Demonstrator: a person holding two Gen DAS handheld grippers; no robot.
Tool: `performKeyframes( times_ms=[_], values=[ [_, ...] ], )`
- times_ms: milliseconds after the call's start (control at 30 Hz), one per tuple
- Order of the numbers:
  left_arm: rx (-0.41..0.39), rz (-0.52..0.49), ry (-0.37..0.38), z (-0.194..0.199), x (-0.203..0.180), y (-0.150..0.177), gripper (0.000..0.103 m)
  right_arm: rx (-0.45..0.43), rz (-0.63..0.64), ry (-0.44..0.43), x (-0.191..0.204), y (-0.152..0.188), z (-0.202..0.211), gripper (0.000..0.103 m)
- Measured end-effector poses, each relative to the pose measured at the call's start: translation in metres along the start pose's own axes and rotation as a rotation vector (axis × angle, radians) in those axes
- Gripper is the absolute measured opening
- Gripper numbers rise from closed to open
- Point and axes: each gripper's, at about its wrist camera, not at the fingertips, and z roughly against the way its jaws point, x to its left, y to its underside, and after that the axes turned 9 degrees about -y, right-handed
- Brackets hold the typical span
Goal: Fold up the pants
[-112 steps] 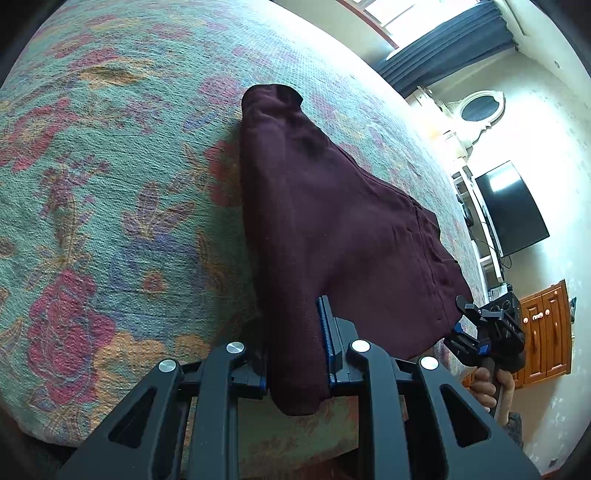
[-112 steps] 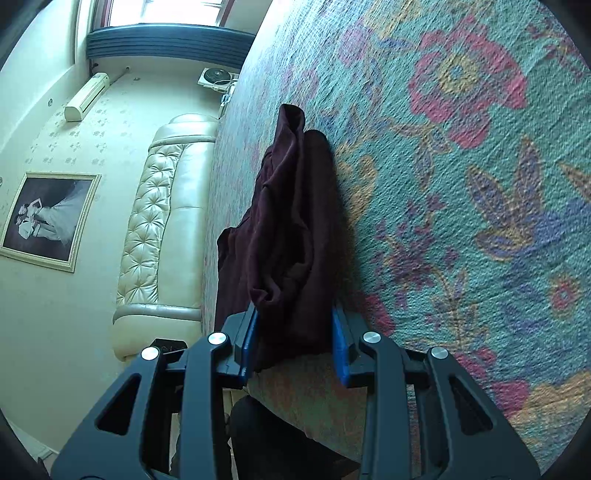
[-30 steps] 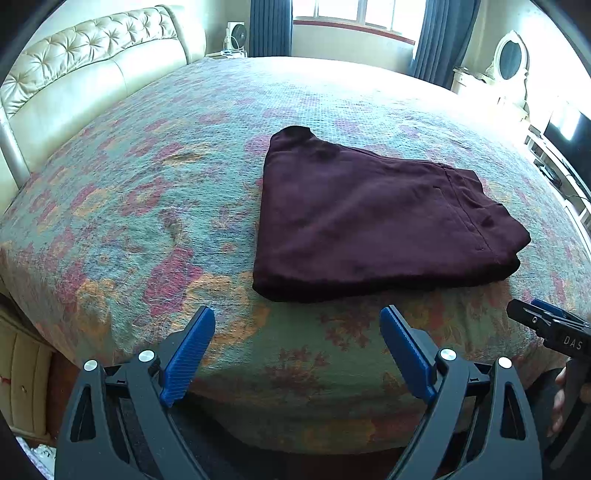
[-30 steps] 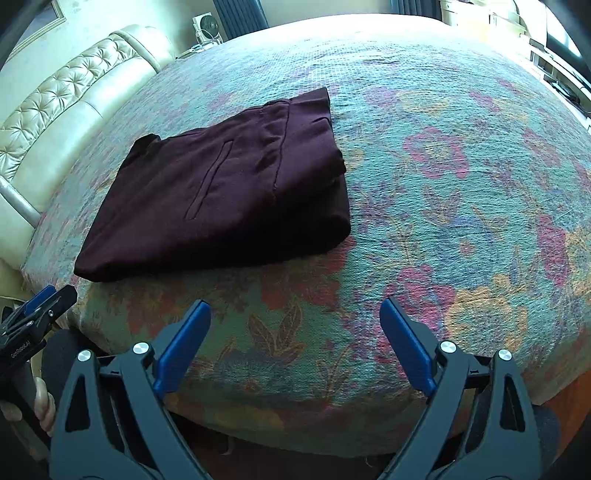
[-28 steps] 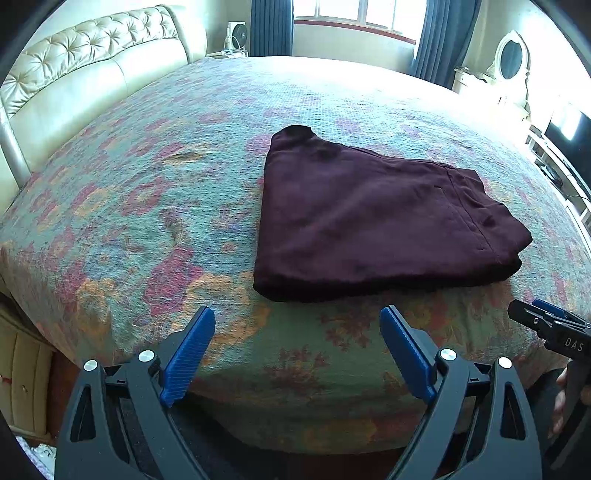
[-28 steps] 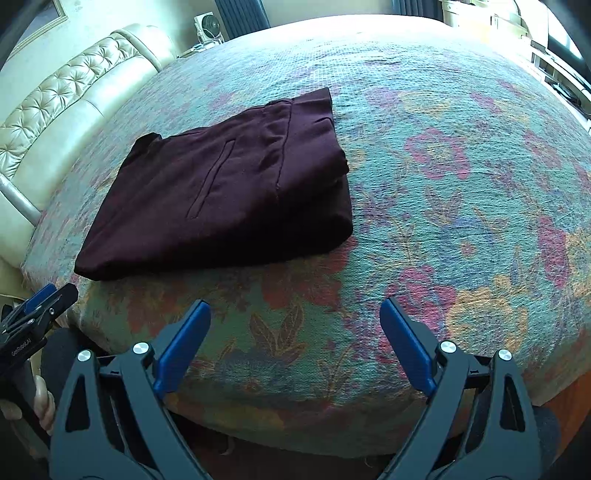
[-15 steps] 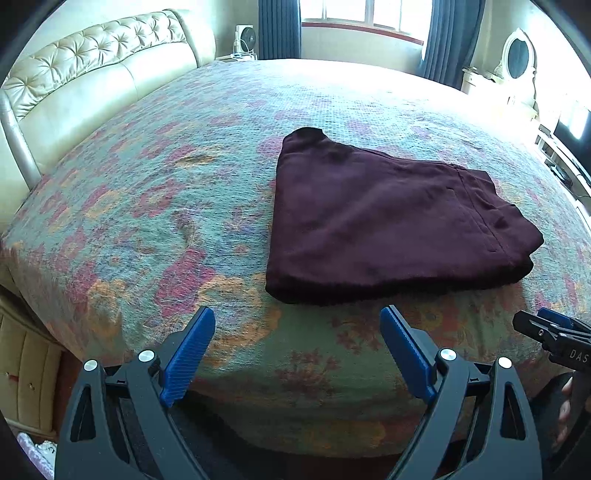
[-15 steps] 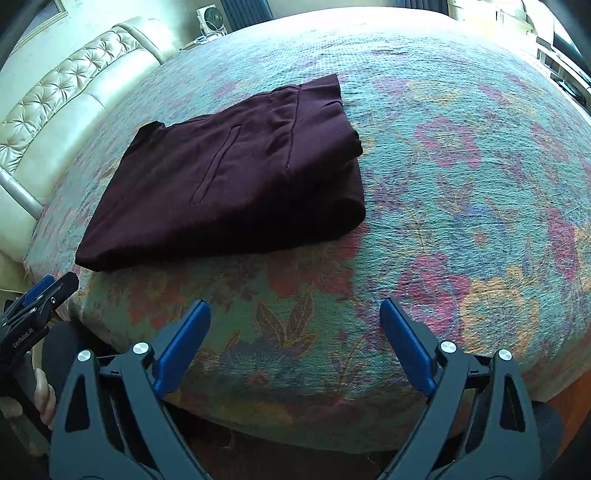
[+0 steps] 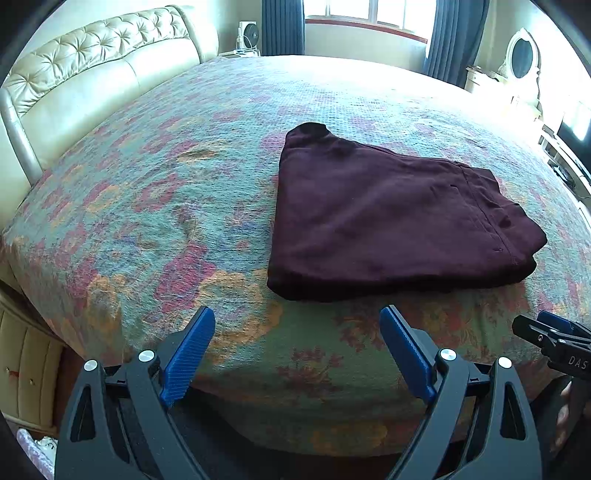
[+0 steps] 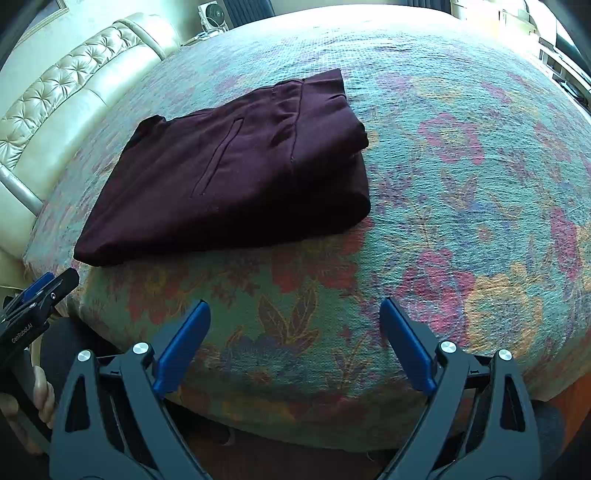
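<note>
**A:** Your maroon pants (image 9: 388,221) lie folded into a thick, roughly square bundle on the bed's floral bedspread (image 9: 166,206), close to the near edge of the mattress. The back welt pocket and a long seam face up in the right wrist view (image 10: 236,162).

**B:** How neat is the bundle?

**A:** The layers stack flat. The thick folded edge runs along the side nearest you, and one corner, on the headboard side, pokes up a little at the far end.

**B:** And your tongs?

**A:** Your left tongs (image 9: 297,354) hang off the near edge of the bed with the blue pads spread wide and nothing between them, clear of the pants. Your right tongs (image 10: 295,343) stand just as wide, also empty, also short of the cloth. Each shows at the margin of the other's view, and part of your hand (image 10: 40,398) is visible on the left handle.

**B:** What lies around the bed?

**A:** A cream tufted headboard (image 9: 96,66) curves along the left side. Beyond the far side of the bed, blue curtains (image 9: 282,26) frame a bright window (image 9: 365,11), and a small white fan (image 9: 248,35) stands by the left curtain. An oval mirror (image 9: 522,55) sits at the right.
</note>
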Motion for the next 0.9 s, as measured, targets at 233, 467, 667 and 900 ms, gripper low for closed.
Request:
performKeyframes(
  times_ms=[233, 467, 667, 900],
  values=[
    [-0.009, -0.006, -0.015, 0.001, -0.001, 0.001, 0.090, 0.003, 0.003, 0.002, 0.000, 0.000, -0.001, 0.093],
    [-0.007, -0.037, -0.040, 0.000, -0.007, 0.003, 0.090, 0.009, 0.007, 0.005, 0.000, 0.000, -0.003, 0.093],
    [-0.004, -0.040, -0.047, -0.001, -0.008, 0.004, 0.090, 0.013, 0.012, 0.008, 0.001, 0.001, -0.004, 0.094],
    [0.019, -0.067, -0.080, -0.008, -0.012, 0.007, 0.090, 0.016, 0.016, 0.011, 0.000, 0.002, -0.006, 0.094]
  ],
)
